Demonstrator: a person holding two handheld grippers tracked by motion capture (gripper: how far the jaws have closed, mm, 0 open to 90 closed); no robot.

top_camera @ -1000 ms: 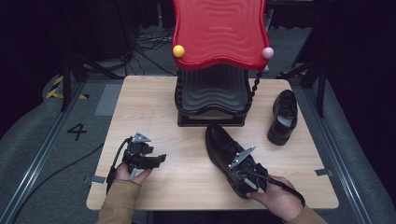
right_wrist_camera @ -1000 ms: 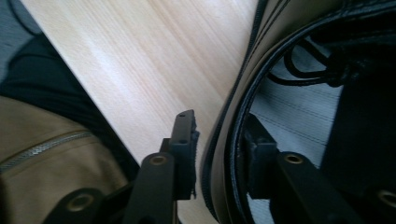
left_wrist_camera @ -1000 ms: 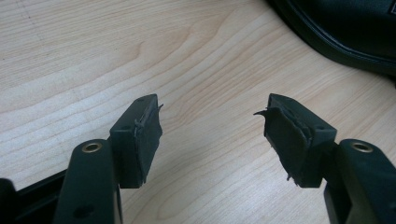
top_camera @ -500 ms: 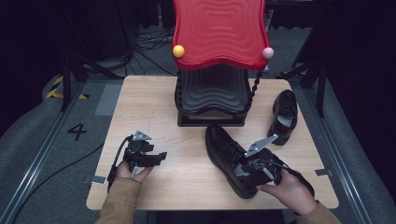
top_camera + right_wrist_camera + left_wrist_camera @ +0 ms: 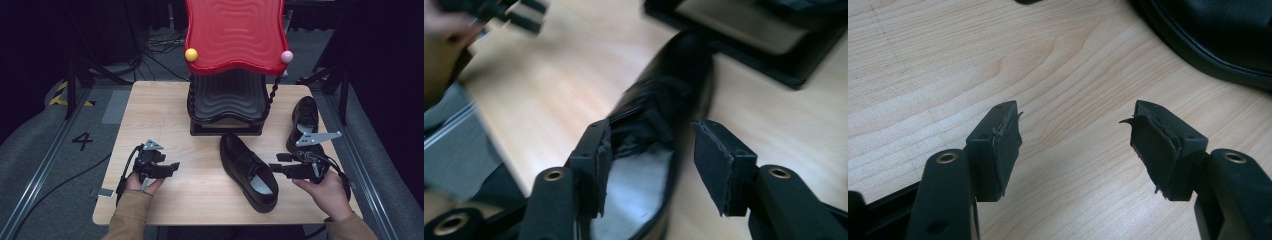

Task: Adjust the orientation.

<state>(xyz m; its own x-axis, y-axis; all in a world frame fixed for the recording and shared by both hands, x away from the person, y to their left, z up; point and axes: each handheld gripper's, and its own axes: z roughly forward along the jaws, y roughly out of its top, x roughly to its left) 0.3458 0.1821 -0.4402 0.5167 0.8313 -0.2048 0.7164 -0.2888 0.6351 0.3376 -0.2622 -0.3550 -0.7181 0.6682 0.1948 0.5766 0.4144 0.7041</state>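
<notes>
Pale wood-grain tabletop [image 5: 165, 115], dark room behind, grey floor with rails to either side.

Right gripper [image 5: 276, 167]: jaws apart, nothing between the pads. It hangs just beside the right flank of the glossy black leather dress shoe [image 5: 248, 171], level with the shoe's opening. In the right gripper view, blurred, the jaws straddle the heel end and its pale insole; cannot tell whether a pad touches leather. The person's right hand [image 5: 327, 190] holds it near the table's front right corner.

Left gripper [image 5: 170, 167]: jaws wide apart, empty, low over bare wood at the front left, pointed toward the shoe but well apart from it. In the left gripper view the shoe's sole edge [image 5: 1218, 45] sits beyond the tips.

Outward: the near shoe lies at centre front, toe toward the black ribbed rack base [image 5: 226, 107], heel toward the person. Second black leather shoe [image 5: 304, 120] stands near the right edge, partly behind the right gripper's grey plate. Red wavy plastic shelf [image 5: 235, 35] tops the rack, yellow ball [image 5: 191, 54] and pink ball [image 5: 286, 56] at its front corners.

Judgement: step in hand is the approach to grasp the near shoe at its heel collar. Next move calls for setting one pad inside the opening and one outside, closing firmly on the collar wall, then lifting level so the toe doesn't drag.
</notes>
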